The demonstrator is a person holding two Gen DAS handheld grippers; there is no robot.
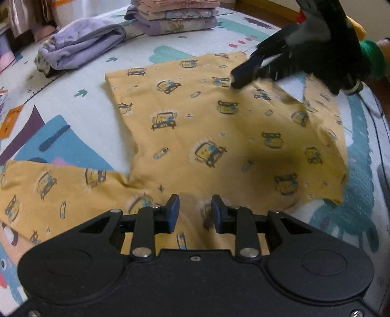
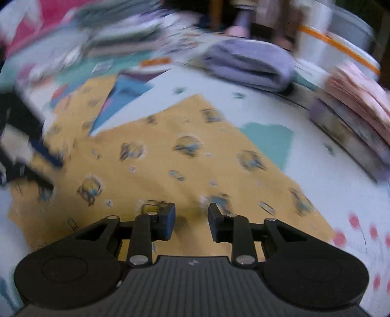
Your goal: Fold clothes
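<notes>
A yellow garment (image 1: 207,126) printed with small cars lies spread flat on the play mat, one part trailing off to the left. My left gripper (image 1: 195,212) hovers low over its near edge, open, with only cloth beneath the gap. My right gripper (image 1: 237,79) reaches in from the upper right and its tips are down at the garment's far edge. In the blurred right wrist view the yellow garment (image 2: 182,158) fills the middle, my right gripper (image 2: 191,220) stands open above it, and my left gripper (image 2: 54,174) shows at the left edge.
A rolled purple garment (image 1: 80,48) lies at the back left of the patterned play mat (image 1: 80,114). A stack of folded clothes (image 1: 175,19) stands behind it. The same purple garment (image 2: 248,63) and stack (image 2: 353,109) appear in the right wrist view.
</notes>
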